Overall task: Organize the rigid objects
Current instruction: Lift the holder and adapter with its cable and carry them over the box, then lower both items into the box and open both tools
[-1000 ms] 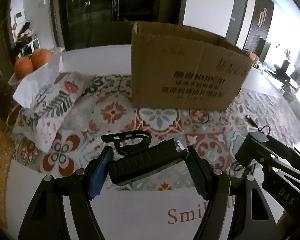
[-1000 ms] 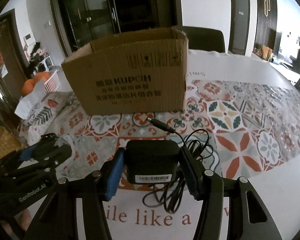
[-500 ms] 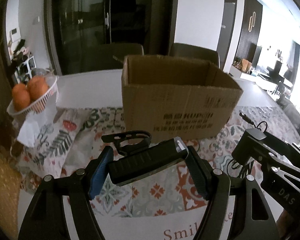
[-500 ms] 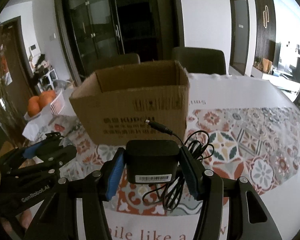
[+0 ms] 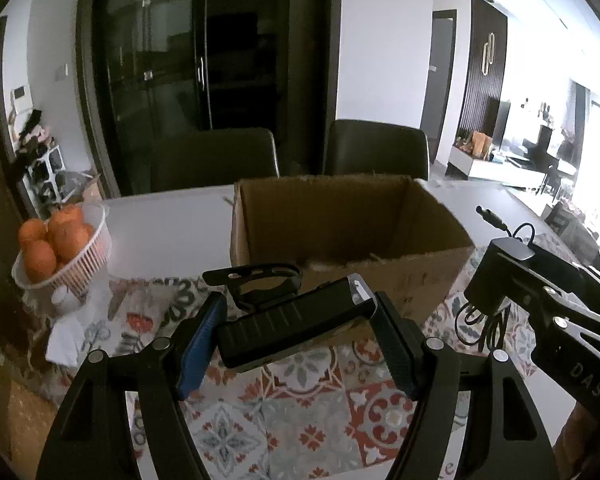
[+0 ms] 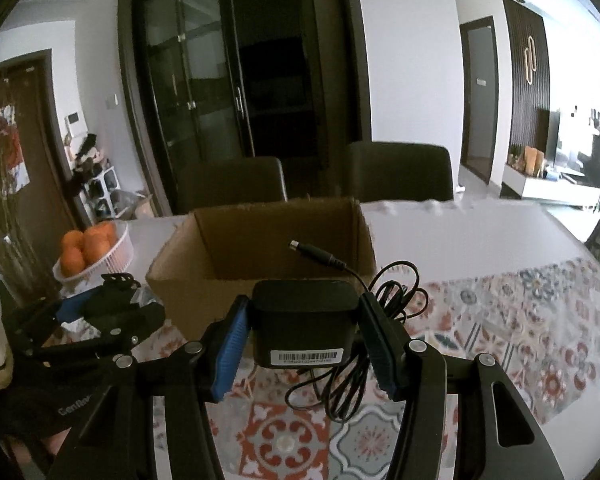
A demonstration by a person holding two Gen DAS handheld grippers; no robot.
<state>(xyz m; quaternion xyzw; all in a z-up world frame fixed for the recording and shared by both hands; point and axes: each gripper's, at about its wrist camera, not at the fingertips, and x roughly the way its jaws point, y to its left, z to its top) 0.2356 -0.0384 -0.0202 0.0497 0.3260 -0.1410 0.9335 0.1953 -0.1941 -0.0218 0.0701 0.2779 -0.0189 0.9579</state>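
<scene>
The open brown cardboard box (image 6: 260, 264) lies straight ahead, mid-worktop. My right gripper (image 6: 304, 334) clamps the black power adapter (image 6: 306, 320); my left gripper (image 5: 296, 330) grips a ribbed black bar (image 5: 296, 322) crosswise, equally near.

The cardboard box (image 5: 340, 236) looks like matt brown corrugated paper with rough torn rims; the power adapter (image 6: 305, 322) is smooth matt black plastic bearing a glossy paper barcode label; the ribbed black device (image 5: 296, 326) looks plastic; the patterned tablecloth (image 6: 532, 320) has a slight sheen.
</scene>
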